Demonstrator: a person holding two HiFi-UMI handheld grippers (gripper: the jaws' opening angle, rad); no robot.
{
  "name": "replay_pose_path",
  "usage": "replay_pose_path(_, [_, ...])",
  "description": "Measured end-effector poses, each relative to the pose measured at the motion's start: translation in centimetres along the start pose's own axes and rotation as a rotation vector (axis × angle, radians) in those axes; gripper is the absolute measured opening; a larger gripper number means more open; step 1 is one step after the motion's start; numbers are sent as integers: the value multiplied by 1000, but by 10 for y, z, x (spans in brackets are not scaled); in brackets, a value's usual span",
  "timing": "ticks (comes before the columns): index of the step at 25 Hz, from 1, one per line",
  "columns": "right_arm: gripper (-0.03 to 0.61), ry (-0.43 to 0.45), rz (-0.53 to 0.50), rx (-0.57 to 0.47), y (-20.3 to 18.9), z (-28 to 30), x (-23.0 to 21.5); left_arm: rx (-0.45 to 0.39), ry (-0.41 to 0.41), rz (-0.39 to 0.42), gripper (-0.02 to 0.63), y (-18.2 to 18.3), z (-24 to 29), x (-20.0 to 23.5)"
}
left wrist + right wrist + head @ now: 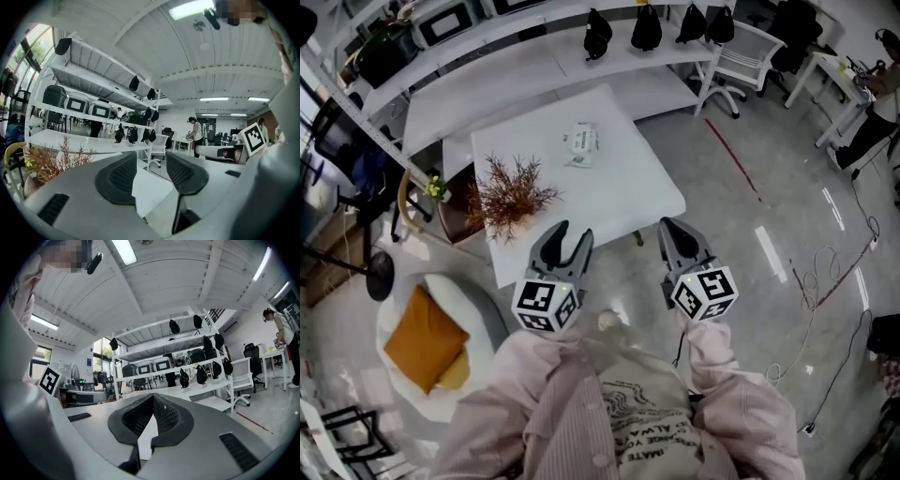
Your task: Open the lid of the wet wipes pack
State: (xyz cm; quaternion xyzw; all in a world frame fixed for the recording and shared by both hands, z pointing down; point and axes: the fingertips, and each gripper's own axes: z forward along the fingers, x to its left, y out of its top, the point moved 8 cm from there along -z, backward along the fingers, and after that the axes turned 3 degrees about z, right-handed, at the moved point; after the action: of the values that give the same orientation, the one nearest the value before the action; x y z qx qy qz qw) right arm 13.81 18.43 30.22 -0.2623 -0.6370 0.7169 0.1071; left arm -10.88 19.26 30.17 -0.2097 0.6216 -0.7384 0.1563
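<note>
Since the pack (pixel 581 142) lies flat well up the counter (pixel 647 187), nowhere near either tool, I read this as plain approach, with nothing done on the lid so far. Left tool (pixel 572 234) has its jaws wide apart with nothing between them. Only bare counter shows through the gap in its own view. My guess is that's on purpose: spread and ready to pin or pinch the pack body so it doesn't slide. Right tool (pixel 675 227) has its jaws together at the tips and is empty, which makes sense if I want a narrow point to get under the lid flap. Both are held about level, side by side by the counter's near edge, pointing across it toward the pack, so they'd arrive as a pair.

Can't tell from the head view which way the lid faces, or whether it's closed, because the pack is too small there. One thing to mind: the dried plant (pixel 511 192) spreads over the near-left part of the counter, roughly between the left tool and the pack. I'd bring that tool in to the right of the branches.
</note>
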Motion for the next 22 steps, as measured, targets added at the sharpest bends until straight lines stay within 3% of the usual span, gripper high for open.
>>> replay_pose_path(10, [-2, 1, -5, 15, 10, 51, -11, 14, -36, -10, 179, 7, 32, 24])
replay_pose_path(22, [-2, 59, 29, 84, -8, 117, -34, 50, -7, -47, 178, -5, 81, 55])
